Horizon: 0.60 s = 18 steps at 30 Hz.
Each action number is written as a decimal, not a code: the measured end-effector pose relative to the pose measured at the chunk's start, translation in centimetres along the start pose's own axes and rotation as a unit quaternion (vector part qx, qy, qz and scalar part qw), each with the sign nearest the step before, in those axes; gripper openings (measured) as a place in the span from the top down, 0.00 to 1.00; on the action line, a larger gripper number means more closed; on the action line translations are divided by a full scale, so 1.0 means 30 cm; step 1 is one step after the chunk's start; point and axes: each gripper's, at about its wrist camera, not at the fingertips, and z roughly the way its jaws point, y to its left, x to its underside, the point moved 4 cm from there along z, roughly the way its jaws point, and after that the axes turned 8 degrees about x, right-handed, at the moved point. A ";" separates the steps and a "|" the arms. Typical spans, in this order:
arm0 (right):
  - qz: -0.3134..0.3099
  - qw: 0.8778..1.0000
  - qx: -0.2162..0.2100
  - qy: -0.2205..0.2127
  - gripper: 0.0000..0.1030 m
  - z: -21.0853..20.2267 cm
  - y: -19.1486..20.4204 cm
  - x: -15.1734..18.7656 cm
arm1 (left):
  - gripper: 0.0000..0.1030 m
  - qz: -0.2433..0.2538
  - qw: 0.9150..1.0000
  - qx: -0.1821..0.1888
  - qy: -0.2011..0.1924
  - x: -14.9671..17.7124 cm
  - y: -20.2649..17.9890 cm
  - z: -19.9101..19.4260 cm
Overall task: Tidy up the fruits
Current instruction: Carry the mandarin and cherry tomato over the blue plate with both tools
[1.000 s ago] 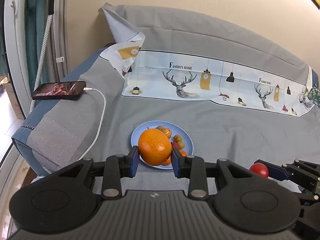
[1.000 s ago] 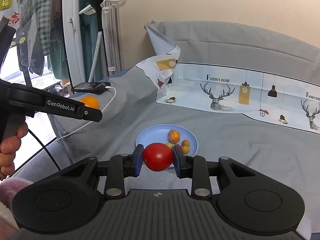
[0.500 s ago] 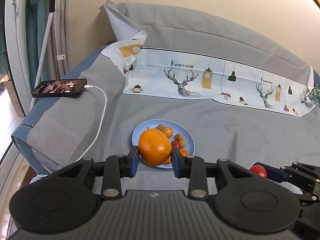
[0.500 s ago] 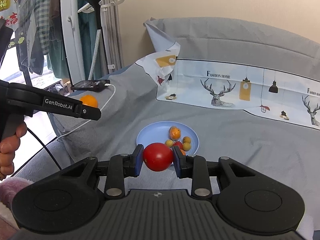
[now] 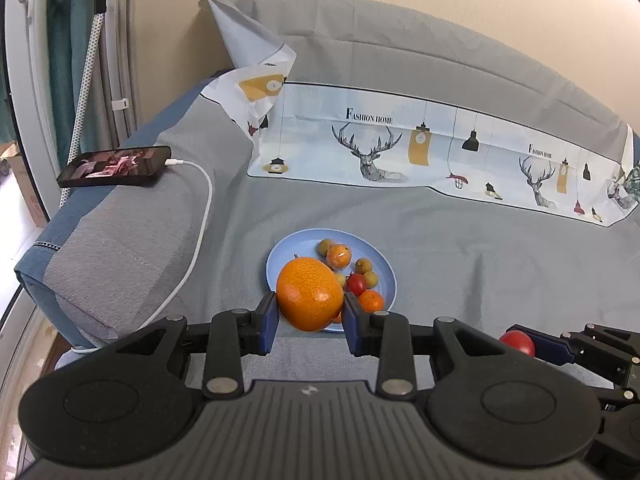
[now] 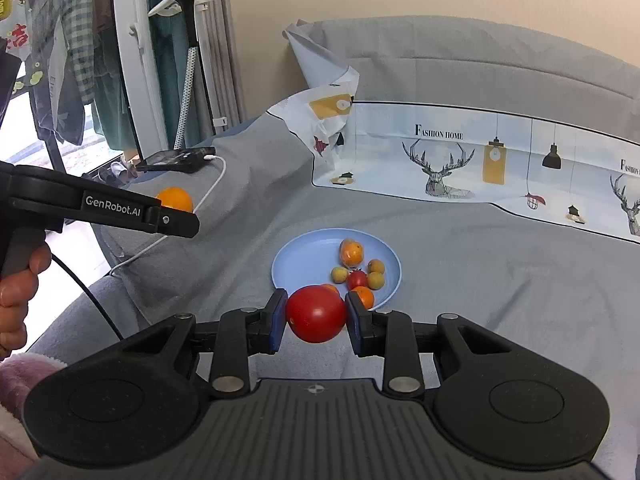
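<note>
My left gripper (image 5: 310, 322) is shut on a large orange (image 5: 309, 294), held just above the near rim of a blue plate (image 5: 296, 248). My right gripper (image 6: 316, 320) is shut on a red tomato (image 6: 316, 313), short of the same blue plate (image 6: 304, 252). On the plate lie several small fruits: a wrapped mandarin (image 6: 351, 253), a cherry tomato (image 6: 357, 279), small yellow-green fruits and a small orange. In the right wrist view the left gripper (image 6: 176, 216) shows from the side with the orange (image 6: 175, 199). The right gripper's tip with the tomato (image 5: 518, 342) shows at the lower right of the left wrist view.
The plate rests on a grey bedspread (image 5: 480, 248) with a deer-print sheet (image 5: 400, 148) behind it. A phone (image 5: 116, 166) on a white charging cable (image 5: 200, 220) lies on the raised left edge. A hand (image 6: 16, 292) holds the left gripper's grip. Clothes and a stand fill the far left.
</note>
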 end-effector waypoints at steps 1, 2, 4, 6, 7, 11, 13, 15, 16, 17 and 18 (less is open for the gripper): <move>0.001 1.000 0.000 0.001 0.68 0.004 0.001 0.000 | 0.63 0.000 1.000 0.000 0.001 0.001 0.001 0.005; 0.002 1.000 0.001 0.002 0.68 0.010 -0.001 0.000 | 0.63 0.001 1.000 0.000 0.003 -0.001 0.003 0.012; 0.005 1.000 0.001 0.006 0.68 0.023 -0.004 0.001 | 0.63 0.000 1.000 0.000 0.008 -0.005 0.007 0.028; 0.009 1.000 0.003 0.011 0.68 0.040 -0.009 0.000 | 0.63 -0.002 1.000 0.000 0.013 -0.009 0.010 0.046; 0.010 1.000 0.003 0.013 0.68 0.049 -0.013 -0.001 | 0.63 -0.003 1.000 0.001 0.015 -0.010 0.012 0.053; 0.014 1.000 0.006 0.019 0.68 0.090 -0.028 -0.008 | 0.63 -0.005 1.000 0.001 0.025 -0.019 0.012 0.090; 0.016 1.000 0.005 0.022 0.68 0.109 -0.034 -0.012 | 0.63 -0.005 1.000 -0.001 0.030 -0.029 0.016 0.113; 0.019 0.999 0.004 0.026 0.68 0.136 -0.038 -0.018 | 0.63 -0.003 0.999 -0.004 0.038 -0.043 0.017 0.141; 0.021 0.999 0.003 0.028 0.68 0.152 -0.042 -0.021 | 0.63 -0.003 0.999 -0.004 0.040 -0.051 0.018 0.153; 0.023 0.999 0.002 0.030 0.68 0.165 -0.044 -0.025 | 0.63 -0.002 0.999 -0.005 0.042 -0.058 0.019 0.165; 0.026 0.999 0.001 0.031 0.68 0.181 -0.047 -0.028 | 0.63 0.000 0.999 -0.007 0.044 -0.067 0.020 0.178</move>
